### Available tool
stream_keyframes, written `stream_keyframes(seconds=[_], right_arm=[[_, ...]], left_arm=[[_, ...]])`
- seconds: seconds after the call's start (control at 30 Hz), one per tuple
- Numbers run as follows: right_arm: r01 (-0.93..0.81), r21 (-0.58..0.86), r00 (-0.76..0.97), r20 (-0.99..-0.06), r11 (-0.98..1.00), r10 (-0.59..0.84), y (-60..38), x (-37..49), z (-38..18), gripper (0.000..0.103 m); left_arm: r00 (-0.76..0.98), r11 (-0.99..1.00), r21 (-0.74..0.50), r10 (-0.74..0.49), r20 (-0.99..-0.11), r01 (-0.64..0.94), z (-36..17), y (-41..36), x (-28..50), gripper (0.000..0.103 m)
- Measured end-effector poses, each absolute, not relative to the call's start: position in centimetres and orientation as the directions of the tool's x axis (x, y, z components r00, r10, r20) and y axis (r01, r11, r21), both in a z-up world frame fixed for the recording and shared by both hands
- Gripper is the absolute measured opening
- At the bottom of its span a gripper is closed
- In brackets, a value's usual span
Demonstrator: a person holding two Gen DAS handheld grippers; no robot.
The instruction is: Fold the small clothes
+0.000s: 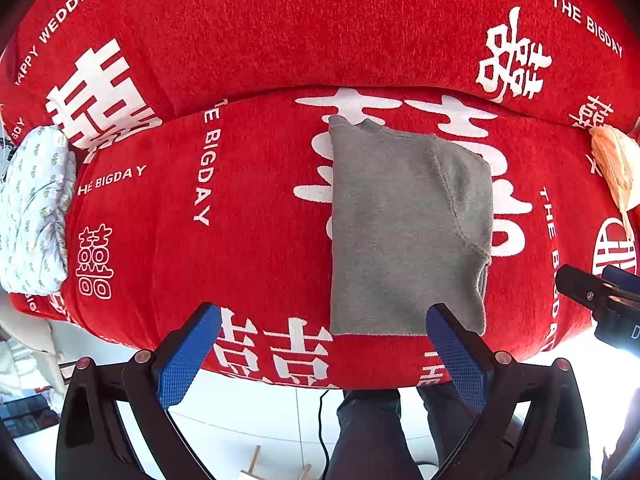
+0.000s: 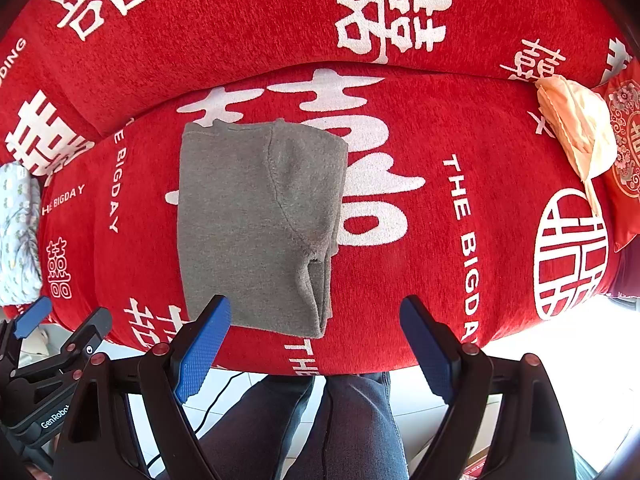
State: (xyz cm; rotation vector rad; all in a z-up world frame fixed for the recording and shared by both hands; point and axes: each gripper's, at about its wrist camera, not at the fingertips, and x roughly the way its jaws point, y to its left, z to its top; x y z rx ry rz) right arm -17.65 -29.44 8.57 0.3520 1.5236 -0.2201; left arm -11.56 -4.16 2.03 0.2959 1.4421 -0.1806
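Note:
A grey knit garment [image 1: 404, 232] lies folded into a tall rectangle on the red sofa seat [image 1: 248, 248]; it also shows in the right wrist view [image 2: 256, 224]. My left gripper [image 1: 324, 336] is open and empty, just in front of the garment's near edge, its right finger beside the near right corner. My right gripper [image 2: 316, 328] is open and empty at the same near edge, its left finger over the near left part. The right gripper shows at the right edge of the left wrist view [image 1: 600, 300]; the left one shows at the left of the right wrist view [image 2: 56, 332].
A white patterned cloth [image 1: 34, 212] lies at the seat's left end. A peach garment [image 2: 580, 132] lies at the right end beside a red patterned cushion [image 2: 624, 152]. The person's legs [image 2: 320, 420] and a white tiled floor [image 1: 248, 408] are below the seat's front edge.

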Motion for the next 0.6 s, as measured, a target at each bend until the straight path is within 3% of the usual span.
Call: stream_keyframes(seconds=[0.6], right_arm=[[0.358,0.088,0.042,-0.996,0.93,0.078,-29.41,-17.6,8.52,0.089]], left_arm=[[0.124,0.95,0.092,0.057,-0.991,0.298,2.03,-4.32,-11.48,0.103]])
